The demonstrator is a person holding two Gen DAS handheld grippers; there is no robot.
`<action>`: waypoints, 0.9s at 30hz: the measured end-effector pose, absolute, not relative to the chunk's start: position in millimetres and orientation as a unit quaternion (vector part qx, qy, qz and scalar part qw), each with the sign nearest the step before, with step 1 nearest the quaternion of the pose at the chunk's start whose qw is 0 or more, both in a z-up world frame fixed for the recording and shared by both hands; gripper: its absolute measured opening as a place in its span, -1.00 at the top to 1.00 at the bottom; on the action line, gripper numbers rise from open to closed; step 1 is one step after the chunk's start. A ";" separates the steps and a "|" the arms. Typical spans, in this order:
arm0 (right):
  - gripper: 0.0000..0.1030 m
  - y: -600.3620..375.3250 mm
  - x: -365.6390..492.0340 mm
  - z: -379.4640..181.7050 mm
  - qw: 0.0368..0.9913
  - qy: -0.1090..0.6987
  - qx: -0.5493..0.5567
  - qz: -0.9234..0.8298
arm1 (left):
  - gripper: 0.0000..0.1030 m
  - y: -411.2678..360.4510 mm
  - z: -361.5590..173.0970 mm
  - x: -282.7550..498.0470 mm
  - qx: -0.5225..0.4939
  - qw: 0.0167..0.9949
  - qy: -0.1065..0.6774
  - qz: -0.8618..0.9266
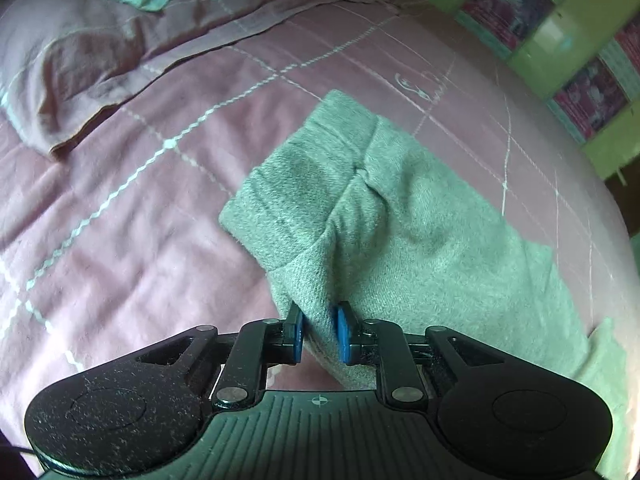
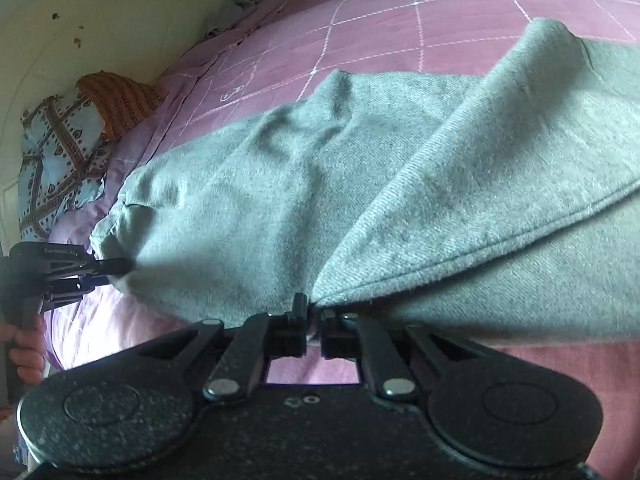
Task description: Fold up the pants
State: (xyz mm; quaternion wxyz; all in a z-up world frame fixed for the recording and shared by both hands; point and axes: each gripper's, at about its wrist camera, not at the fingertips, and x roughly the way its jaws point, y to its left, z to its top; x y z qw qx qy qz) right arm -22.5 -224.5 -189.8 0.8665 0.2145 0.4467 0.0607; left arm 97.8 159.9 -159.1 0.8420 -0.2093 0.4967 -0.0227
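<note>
Grey-green pants point(image 1: 400, 208) lie across a pink checked bedsheet point(image 1: 140, 220), partly lifted. My left gripper point(image 1: 319, 332) is shut on a folded edge near the waistband, with the cloth filling the gap between its blue pads point(image 1: 343, 332). In the right wrist view the pants point(image 2: 280, 184) stretch from left to right, and my right gripper point(image 2: 314, 312) is shut on a hemmed edge that bunches to a point at its jaws. The left gripper point(image 2: 120, 268) shows there too at the far left, pinching the other end, with a hand point(image 2: 24, 344) holding it.
A pink pillow point(image 1: 72, 64) lies at the top left, with patterned blue and orange cloth point(image 2: 56, 160) beside it. A green and pink panelled surface point(image 1: 560, 40) borders the bed at the right. A pale wall point(image 2: 100, 20) runs along the bed's far side.
</note>
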 end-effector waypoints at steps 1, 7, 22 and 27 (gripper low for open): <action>0.72 -225.0 -21.8 -189.0 0.864 0.452 0.210 0.067 | 0.65 161.8 -153.5 94.2 -0.216 0.844 0.491 -0.018; 0.50 -246.2 -29.4 -177.2 0.859 0.442 0.254 0.056 | 0.64 134.4 -112.1 76.8 -0.174 0.870 0.459 -0.053; 0.46 -379.6 -85.4 -173.9 0.855 0.380 0.337 -0.107 | 0.64 -1.8 -162.3 65.5 -0.046 0.854 0.509 -0.097; 0.47 -429.1 -80.0 -183.8 0.847 0.339 0.375 -0.167 | 0.64 -8.9 -161.9 65.4 -0.037 0.854 0.512 -0.088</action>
